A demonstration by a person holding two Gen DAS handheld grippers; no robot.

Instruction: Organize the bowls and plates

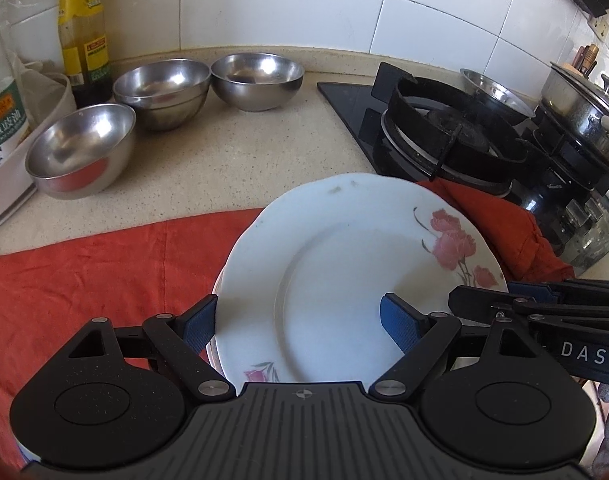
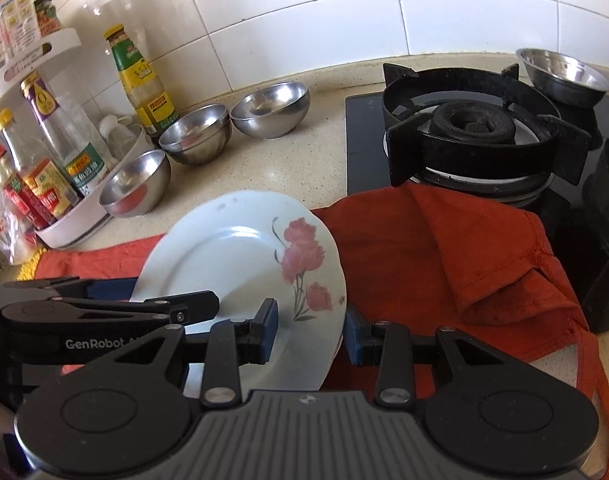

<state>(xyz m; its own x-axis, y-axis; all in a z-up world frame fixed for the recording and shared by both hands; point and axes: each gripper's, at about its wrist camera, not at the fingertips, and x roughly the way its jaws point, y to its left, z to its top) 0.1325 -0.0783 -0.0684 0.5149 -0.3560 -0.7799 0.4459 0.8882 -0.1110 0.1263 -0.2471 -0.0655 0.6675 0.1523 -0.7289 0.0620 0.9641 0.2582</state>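
A white plate point(image 1: 336, 264) point(image 2: 224, 256) with pink flowers hangs tilted over a red cloth point(image 1: 84, 280) point(image 2: 444, 260), and the rim of a second plate point(image 1: 215, 344) shows beneath it. My right gripper point(image 2: 310, 334) is shut on its flowered rim, one pad on top and one underneath. My left gripper point(image 1: 300, 326) stands open across the opposite rim, one pad outside the edge and one over the plate's well, neither pressing. Steel bowls point(image 1: 80, 152) point(image 1: 162, 88) point(image 1: 256, 80) sit at the back left of the counter; the middle one is a stack of two.
A gas stove point(image 1: 444, 128) point(image 2: 464, 136) fills the right side, with another steel bowl point(image 1: 496, 92) point(image 2: 560, 72) and a lidded pot point(image 1: 584, 108) on it. A white tray of sauce bottles point(image 1: 8, 184) point(image 2: 76, 216) stands at the left against the tiled wall.
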